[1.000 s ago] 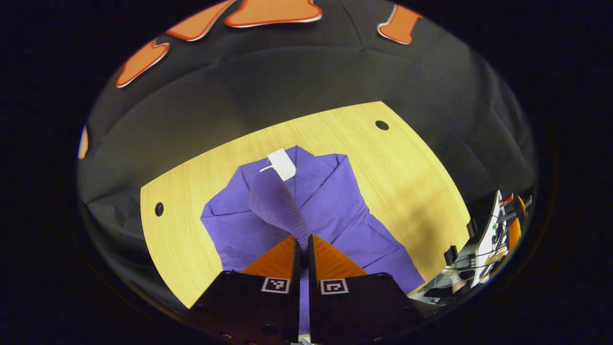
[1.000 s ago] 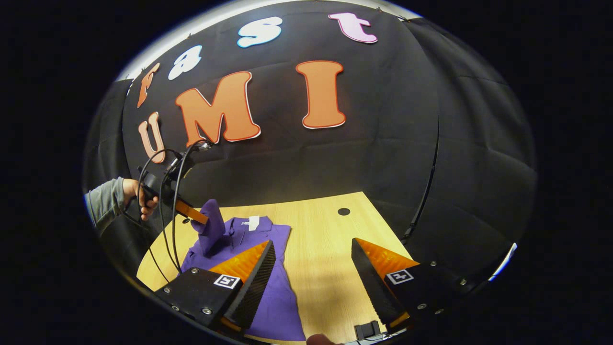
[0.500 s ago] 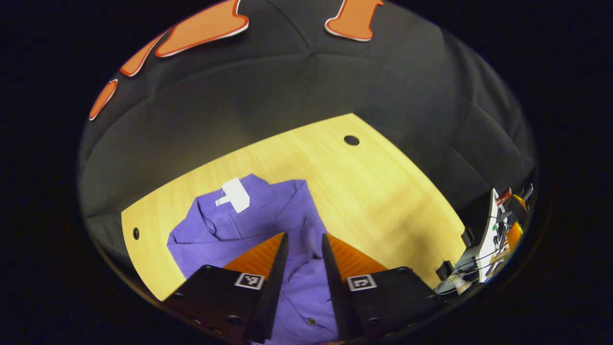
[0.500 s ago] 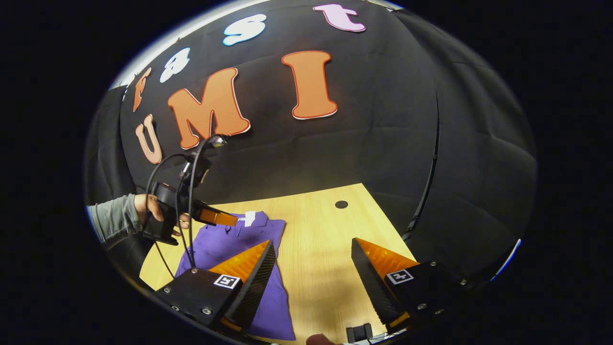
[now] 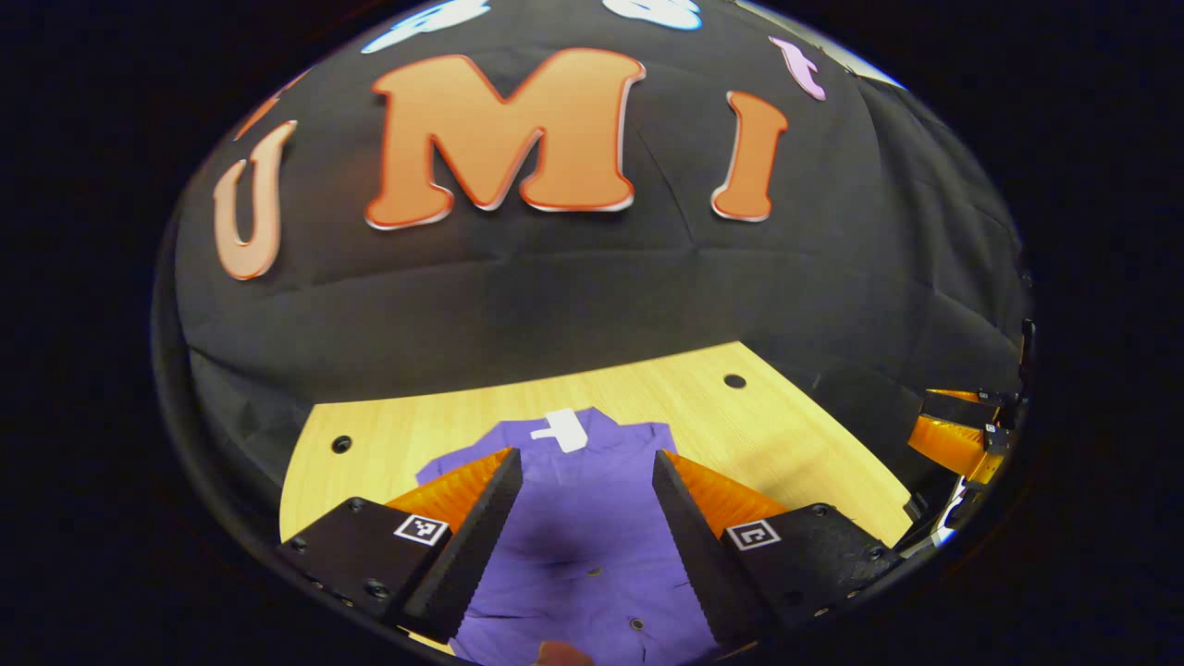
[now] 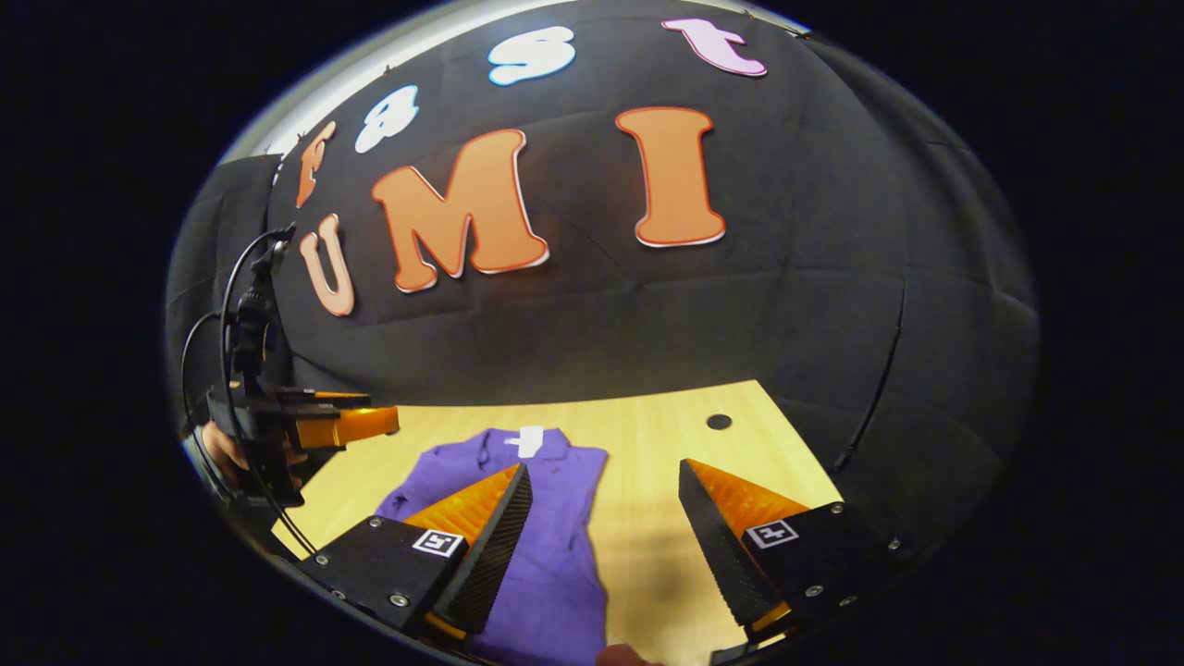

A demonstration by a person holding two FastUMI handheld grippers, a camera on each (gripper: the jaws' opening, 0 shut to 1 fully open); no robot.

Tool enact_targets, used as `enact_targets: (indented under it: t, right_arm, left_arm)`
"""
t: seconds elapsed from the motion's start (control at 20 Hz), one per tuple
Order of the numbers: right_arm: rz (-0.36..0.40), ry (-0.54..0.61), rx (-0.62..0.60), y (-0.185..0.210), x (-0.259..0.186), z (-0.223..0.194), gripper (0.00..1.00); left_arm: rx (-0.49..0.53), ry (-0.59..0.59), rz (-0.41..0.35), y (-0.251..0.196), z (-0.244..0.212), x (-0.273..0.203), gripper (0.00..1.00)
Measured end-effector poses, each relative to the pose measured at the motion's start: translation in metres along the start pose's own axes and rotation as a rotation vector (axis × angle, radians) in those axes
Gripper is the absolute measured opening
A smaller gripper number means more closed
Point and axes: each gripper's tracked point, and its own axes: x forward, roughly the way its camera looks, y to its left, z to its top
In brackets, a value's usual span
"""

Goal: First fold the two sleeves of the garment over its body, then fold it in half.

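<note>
A purple garment [image 5: 578, 518] lies flat on the wooden table [image 5: 758, 435], collar and white tag [image 5: 564, 430] at the far end, buttons showing near me. My left gripper [image 5: 585, 458] hovers open above its body, nothing between the fingers. In the right gripper view the garment [image 6: 555, 527] looks like a narrow strip with its tag [image 6: 529, 441] on top. My right gripper [image 6: 604, 467] is open over the garment's right edge and bare wood. The left gripper [image 6: 379, 414], held by a hand [image 6: 222, 453], is off to the left, above the table's edge.
Round holes mark the table's far corners [image 5: 735, 381] [image 5: 341, 444] [image 6: 718, 422]. The black booth wall stands right behind the table. The right gripper [image 5: 934, 418] shows at the far right of the left gripper view. Cables [image 6: 231, 305] hang from the left gripper.
My left gripper let go of the sleeve, opened wide and pulled back, tilting up. The sleeve now lies flat on the garment's body. The right gripper stayed open and shifted slightly.
</note>
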Motion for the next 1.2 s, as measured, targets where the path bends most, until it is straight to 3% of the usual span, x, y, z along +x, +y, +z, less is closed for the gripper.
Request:
enact_targets:
  t: [0.2,0.45,0.55,0.7,0.95,1.05,1.2]
  right_arm:
    - [0.003,-0.124,-0.093,0.027,0.006,0.01,0.95]
    - [-0.011,-0.126,-0.133,0.047,-0.003,-0.019,0.94]
    - [-0.031,-0.088,-0.133,0.048,-0.008,-0.039,0.94]
    - [-0.056,0.003,-0.141,0.041,-0.016,-0.067,0.95]
    - [-0.085,0.353,-0.115,0.025,-0.026,-0.164,0.95]
    - [-0.071,0.525,-0.078,0.025,-0.049,-0.218,0.95]
    - [-0.086,0.682,-0.105,0.016,-0.062,-0.268,0.95]
  left_arm:
    - [0.038,-0.283,0.212,0.067,0.021,-0.078,0.89]
    - [0.068,-0.43,0.28,0.088,0.01,-0.164,0.93]
    - [0.074,-0.436,0.291,0.083,-0.034,-0.18,0.92]
    - [0.089,-0.343,0.3,0.094,-0.069,-0.176,0.9]
    - [0.036,-0.058,0.286,0.108,-0.159,-0.153,0.97]
    - [-0.007,0.124,0.248,0.102,-0.215,-0.139,0.97]
    - [-0.098,0.352,0.223,0.103,-0.293,-0.137,0.98]
